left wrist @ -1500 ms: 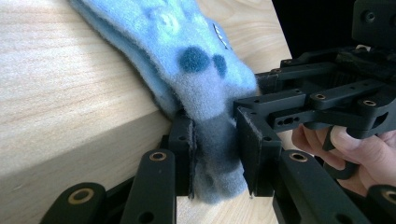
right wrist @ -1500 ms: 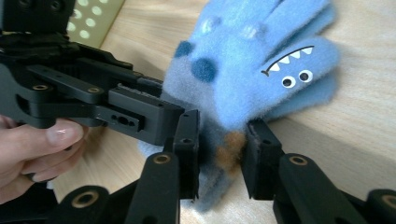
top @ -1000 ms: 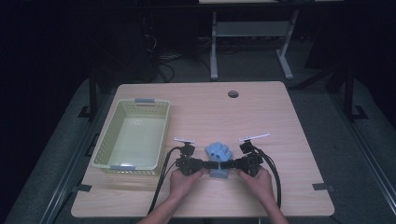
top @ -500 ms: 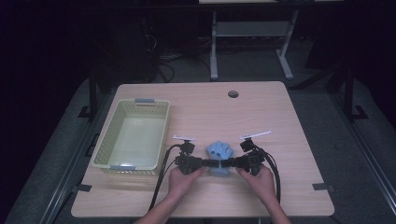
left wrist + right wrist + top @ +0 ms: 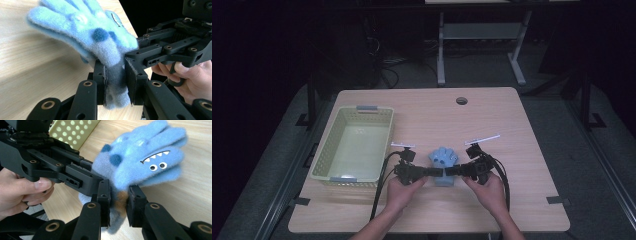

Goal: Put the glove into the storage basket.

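Dark floor and the legs of another stand fill the room behind a pale wooden worktop (image 5: 522,130). Largest on it is a light green basket (image 5: 326,150) along the left edge, with nothing showing inside it. Just right of the basket, close to the near edge, a person's two hands bring their tools together around a fluffy blue glove (image 5: 444,159) with a monster face: round eyes, a jagged mouth, darker spots. The left tongs (image 5: 116,82) are clamped on the cuff from one side, and the right tongs (image 5: 119,202) pinch the same cuff from the other, so both are closed on the glove. Its fingers point toward the far edge and seem to hang clear of the wood. By my reckoning the pick-up is done and the carry to the basket is what's left; nothing has gone in yet.
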